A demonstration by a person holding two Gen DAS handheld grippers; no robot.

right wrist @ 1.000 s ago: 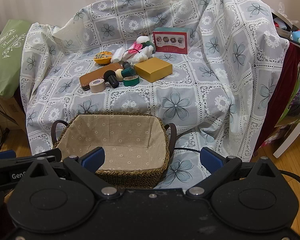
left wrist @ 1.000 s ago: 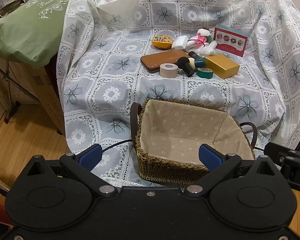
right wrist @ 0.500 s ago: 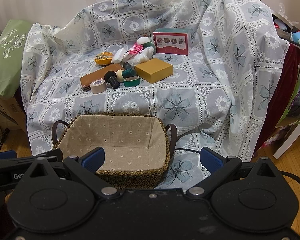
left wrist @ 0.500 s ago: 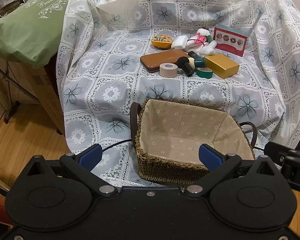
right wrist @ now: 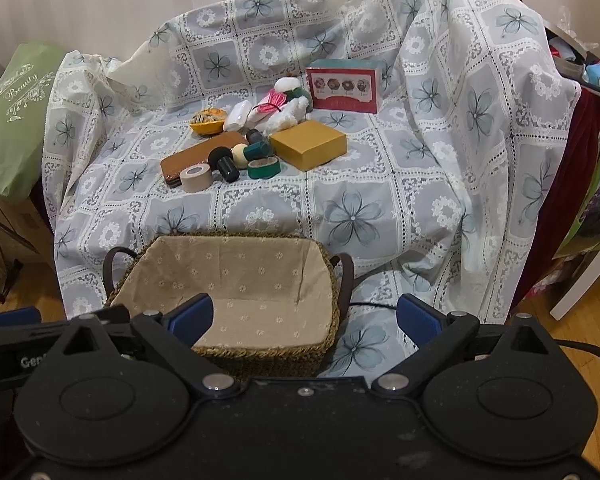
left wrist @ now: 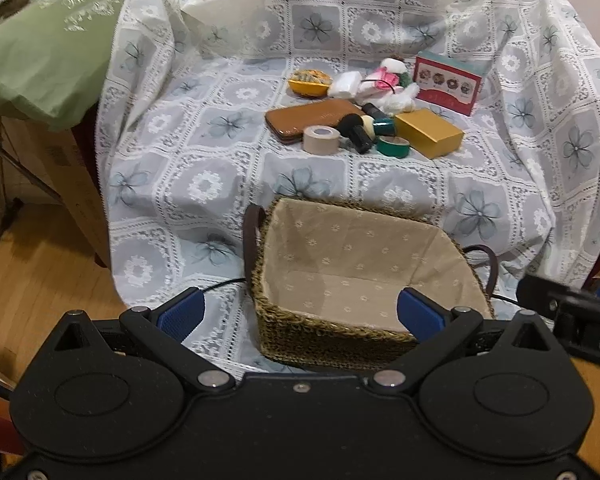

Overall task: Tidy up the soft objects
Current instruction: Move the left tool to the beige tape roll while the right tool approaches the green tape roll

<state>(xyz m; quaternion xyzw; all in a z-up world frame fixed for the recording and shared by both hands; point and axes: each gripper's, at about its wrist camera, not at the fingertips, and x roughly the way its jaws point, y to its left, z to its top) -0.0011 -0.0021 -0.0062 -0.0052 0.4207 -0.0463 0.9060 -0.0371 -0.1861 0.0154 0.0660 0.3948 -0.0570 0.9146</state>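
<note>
- A green bag (left wrist: 40, 44) is seen far left, beside the draped floral cloth (left wrist: 204, 152).
- A clutter cluster is laid mid-cloth, left to right: brown case (left wrist: 308, 118), beige tape roll (left wrist: 319, 140), yellow bowl (left wrist: 308, 82), black cylinder (left wrist: 356, 130), green tape roll (left wrist: 393, 146), mustard box (left wrist: 428, 138), red box (left wrist: 448, 82).
- Soft white and pink items (left wrist: 380, 84) are piled behind the case, well apart from both claws.
- A lined wicker basket (left wrist: 284, 336) is placed nearest, with nothing seen inside; it sits between the claws and the cluster.
- Left gripper (left wrist: 300, 314) is held spread wide, nothing between the pads.
- Right gripper (right wrist: 304, 316) has just been closing slightly; it is still spread wide, gripping nothing.
- Wood floor (left wrist: 28, 280) is visible at left, a pale wall behind.
</note>
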